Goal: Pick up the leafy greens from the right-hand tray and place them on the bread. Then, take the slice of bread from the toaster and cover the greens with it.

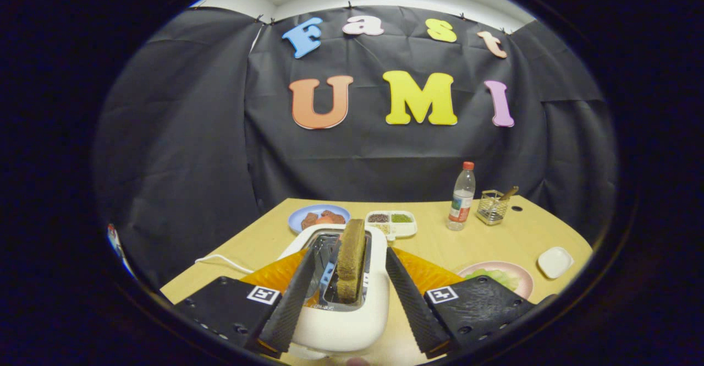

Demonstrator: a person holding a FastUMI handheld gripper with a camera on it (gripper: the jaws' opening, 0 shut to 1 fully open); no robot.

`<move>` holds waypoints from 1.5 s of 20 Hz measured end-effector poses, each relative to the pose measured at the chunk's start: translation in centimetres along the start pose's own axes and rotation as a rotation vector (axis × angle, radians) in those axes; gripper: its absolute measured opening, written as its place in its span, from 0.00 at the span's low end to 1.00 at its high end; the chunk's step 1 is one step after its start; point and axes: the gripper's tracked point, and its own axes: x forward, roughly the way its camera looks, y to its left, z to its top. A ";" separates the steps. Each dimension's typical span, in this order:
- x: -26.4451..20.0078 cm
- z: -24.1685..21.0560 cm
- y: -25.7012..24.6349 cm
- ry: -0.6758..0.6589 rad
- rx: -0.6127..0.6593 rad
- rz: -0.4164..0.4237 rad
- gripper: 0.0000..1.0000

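Slice of bread [351,260] upright in white toaster [344,322] slot, between the gripper [347,300] fingers, spread apart, touching nothing. Leafy greens [495,277] on pink plate [522,278] to the right. Beyond: blue plate [300,216], bottle [461,196].

The gripper [347,291] has its fingers spread wide on both sides of the white toaster [341,322], where a brown slice of bread [351,258] stands upright in the slot, untouched between them.
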 end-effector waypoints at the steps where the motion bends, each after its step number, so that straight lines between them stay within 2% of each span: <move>1: 0.4 -0.2 0.0 0.011 -0.005 -0.006 0.78; 2: 0.7 -0.2 -0.2 0.016 -0.007 -0.016 0.75; 7: 2.2 -0.4 -0.5 0.022 0.007 -0.045 0.31; 10: 2.0 -0.2 -0.2 0.026 0.024 -0.020 0.12; 22: -1.0 7.2 -1.7 -0.105 0.101 -0.026 0.12; 30: -4.8 11.0 -7.5 -0.172 0.141 -0.033 0.12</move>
